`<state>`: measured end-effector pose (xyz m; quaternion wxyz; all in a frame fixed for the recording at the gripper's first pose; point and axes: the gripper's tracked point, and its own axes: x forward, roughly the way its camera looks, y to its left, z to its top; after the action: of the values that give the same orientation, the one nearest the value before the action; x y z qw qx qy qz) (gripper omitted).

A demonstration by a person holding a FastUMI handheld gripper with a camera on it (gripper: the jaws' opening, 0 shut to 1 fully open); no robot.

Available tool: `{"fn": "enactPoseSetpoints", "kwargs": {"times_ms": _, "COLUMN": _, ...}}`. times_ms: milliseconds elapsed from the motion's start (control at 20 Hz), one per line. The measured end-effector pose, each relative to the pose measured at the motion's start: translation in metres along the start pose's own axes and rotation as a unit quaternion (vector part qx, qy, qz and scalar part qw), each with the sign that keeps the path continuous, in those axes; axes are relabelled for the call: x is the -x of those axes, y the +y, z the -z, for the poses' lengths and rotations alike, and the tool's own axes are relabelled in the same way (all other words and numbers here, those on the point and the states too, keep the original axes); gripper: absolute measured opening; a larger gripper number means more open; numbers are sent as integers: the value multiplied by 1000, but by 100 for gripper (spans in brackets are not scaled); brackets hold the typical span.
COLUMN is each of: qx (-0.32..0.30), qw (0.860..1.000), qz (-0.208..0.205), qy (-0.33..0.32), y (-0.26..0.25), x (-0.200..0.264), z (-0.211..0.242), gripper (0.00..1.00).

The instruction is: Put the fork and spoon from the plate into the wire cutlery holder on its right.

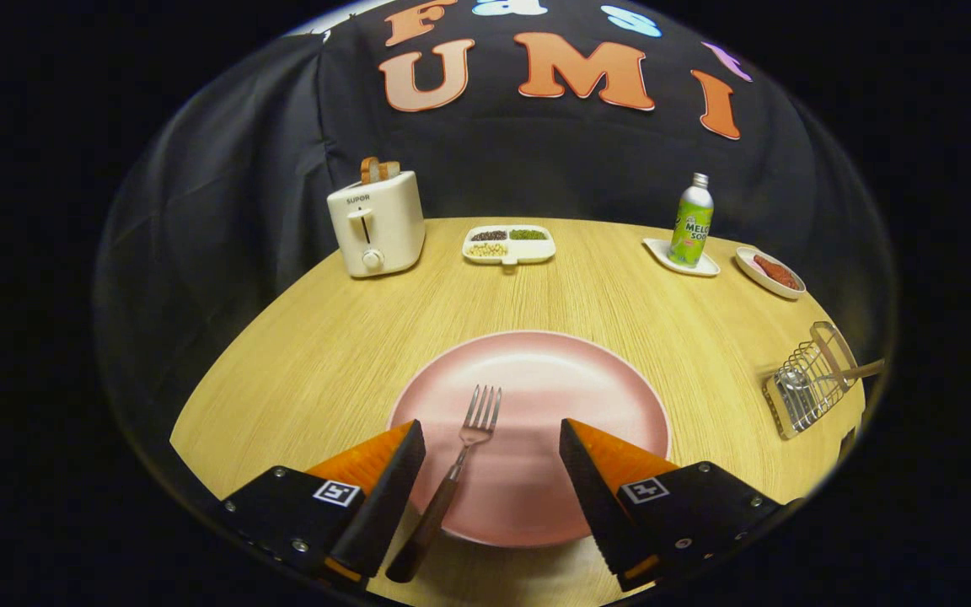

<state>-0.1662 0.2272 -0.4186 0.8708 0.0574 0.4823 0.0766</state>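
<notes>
**Fork on the plate, spoon in the holder, jaws wide**

The fork [458, 459] lies on the pink plate [603, 396], tines pointing away, its dark handle running back over the plate's near rim onto the counter [325, 354]. It sits between the two fingers, nearer the left one and touching neither. The gripper [492, 447] hangs over the near half of the plate with its jaws spread wide, holding nothing.

The plate is round, smooth and matte, with a shallow rim and bare surface on either side of the fork. To its right, well apart and close to the counter's edge, lies the wire cutlery holder [806, 388] (thin bright metal bars), with the spoon [823, 375] in it, handle poking out to the right.

The counter is pale wood grain. Along its far side stand a cream toaster [376, 223], a divided snack tray [509, 244], a green bottle [692, 223] on a white coaster [709, 268], and a small dish [770, 272]. Open wood lies between these and the plate.
</notes>
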Motion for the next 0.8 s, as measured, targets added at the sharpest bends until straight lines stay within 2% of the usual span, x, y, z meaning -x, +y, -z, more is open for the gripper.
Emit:
{"fn": "enactPoseSetpoints", "kwargs": {"times_ms": 200, "qx": 24, "qw": 999, "qz": 4, "qy": 30, "y": -2, "x": -5, "z": 16, "gripper": 86}}
{"fn": "enactPoseSetpoints", "kwargs": {"times_ms": 400, "qx": 50, "qw": 997, "qz": 9, "qy": 58, "y": -4, "x": -7, "z": 27, "gripper": 67}}
{"fn": "enactPoseSetpoints", "kwargs": {"times_ms": 650, "qx": 59, "qw": 995, "qz": -3, "qy": 76, "y": -3, "x": -9, "z": 32, "gripper": 19}}
{"fn": "enactPoseSetpoints", "kwargs": {"times_ms": 750, "qx": 51, "qw": 995, "qz": -8, "qy": 81, "y": -3, "x": -9, "z": 32, "gripper": 11}}
{"fn": "enactPoseSetpoints", "kwargs": {"times_ms": 800, "qx": 45, "qw": 995, "qz": -12, "qy": 85, "y": -3, "x": -10, "z": 32, "gripper": 10}}
